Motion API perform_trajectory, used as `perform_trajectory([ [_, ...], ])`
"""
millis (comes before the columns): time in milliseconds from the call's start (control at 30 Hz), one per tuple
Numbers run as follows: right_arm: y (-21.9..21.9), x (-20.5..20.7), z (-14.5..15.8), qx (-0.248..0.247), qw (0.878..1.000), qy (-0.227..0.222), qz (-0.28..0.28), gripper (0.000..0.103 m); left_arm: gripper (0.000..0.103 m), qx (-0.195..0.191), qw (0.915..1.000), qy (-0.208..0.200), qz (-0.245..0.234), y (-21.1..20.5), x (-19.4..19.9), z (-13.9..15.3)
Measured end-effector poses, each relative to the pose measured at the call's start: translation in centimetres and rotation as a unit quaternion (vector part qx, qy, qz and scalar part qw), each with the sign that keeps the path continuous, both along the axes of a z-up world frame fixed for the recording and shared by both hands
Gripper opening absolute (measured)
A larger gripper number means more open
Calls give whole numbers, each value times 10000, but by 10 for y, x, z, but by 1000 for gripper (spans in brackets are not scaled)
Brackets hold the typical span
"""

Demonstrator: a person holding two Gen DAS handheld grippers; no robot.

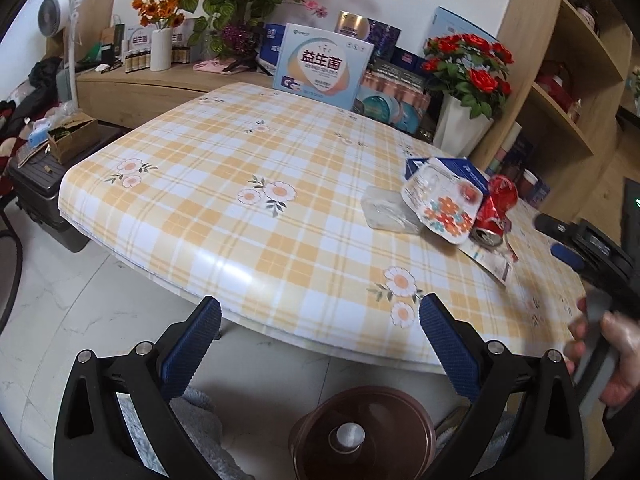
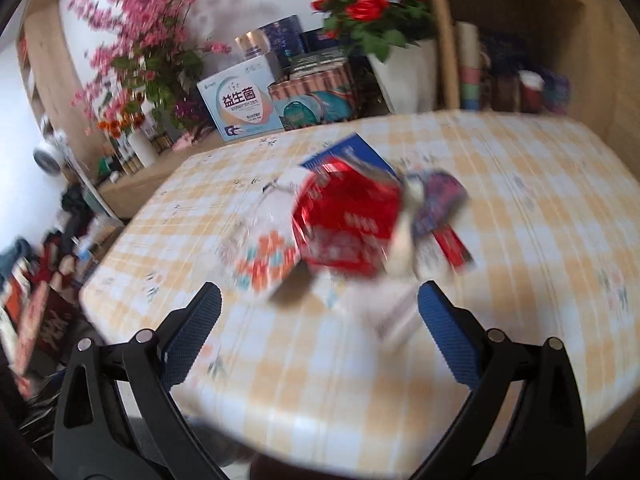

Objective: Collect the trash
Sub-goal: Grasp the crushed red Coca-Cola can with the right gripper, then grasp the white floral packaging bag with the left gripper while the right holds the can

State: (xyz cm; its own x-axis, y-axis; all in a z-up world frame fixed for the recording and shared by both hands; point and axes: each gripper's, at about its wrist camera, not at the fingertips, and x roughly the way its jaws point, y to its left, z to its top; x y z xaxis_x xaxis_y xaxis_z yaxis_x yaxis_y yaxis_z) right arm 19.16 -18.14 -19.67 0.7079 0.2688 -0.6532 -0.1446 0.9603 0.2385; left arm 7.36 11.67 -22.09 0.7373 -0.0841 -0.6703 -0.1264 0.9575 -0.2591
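Observation:
A heap of trash lies on the right side of the table. It holds a clear plastic tub [image 1: 384,210], a flower-printed paper tray [image 1: 444,204], a blue carton [image 1: 452,168], a crushed red can [image 1: 494,212] and a flat wrapper [image 1: 496,264]. My left gripper [image 1: 320,312] hangs open over the table's near edge, well left of the heap, with nothing between its fingers. The right wrist view is blurred. There my right gripper [image 2: 320,300] is open just short of the red can [image 2: 348,228], the flowered tray [image 2: 268,260] and a purple wrapper [image 2: 436,196].
The table wears a yellow checked cloth [image 1: 240,216]. A brown lidded pot [image 1: 362,436] stands on the floor below the left gripper. A printed box [image 1: 324,66] and a white vase of red roses [image 1: 464,124] stand at the back. A hand [image 1: 612,344] holds the right gripper's handle.

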Motion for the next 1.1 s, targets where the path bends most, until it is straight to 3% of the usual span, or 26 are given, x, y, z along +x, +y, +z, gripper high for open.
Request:
perform_trajectory([
  [200,24,74,-13,-198,9990,272,-305,97,97,19,9994,-73,344,32,12,-5],
  [333,23,104,-28,-203,9964,556,-600,96,97,-256,9984,54,498,50,21,-12],
  [500,8,110,-39,167,9933,875,-742,72,97,-353,9988,38,350,49,33,-11],
  [600,-2,100,-41,379,9921,1016,-626,53,97,-292,9995,10,150,37,42,-9],
  [700,-10,87,-37,478,9931,947,-509,42,97,-225,9997,24,-84,21,51,-8],
  [767,-16,79,-33,535,9939,871,-422,27,97,-180,9995,34,-265,7,56,-7],
  [867,-26,67,-29,632,9944,801,-289,13,97,-74,9986,30,-517,-10,63,-5],
  [1100,-48,51,-22,665,9959,599,-133,11,97,58,9946,-64,-1033,-48,86,3],
])
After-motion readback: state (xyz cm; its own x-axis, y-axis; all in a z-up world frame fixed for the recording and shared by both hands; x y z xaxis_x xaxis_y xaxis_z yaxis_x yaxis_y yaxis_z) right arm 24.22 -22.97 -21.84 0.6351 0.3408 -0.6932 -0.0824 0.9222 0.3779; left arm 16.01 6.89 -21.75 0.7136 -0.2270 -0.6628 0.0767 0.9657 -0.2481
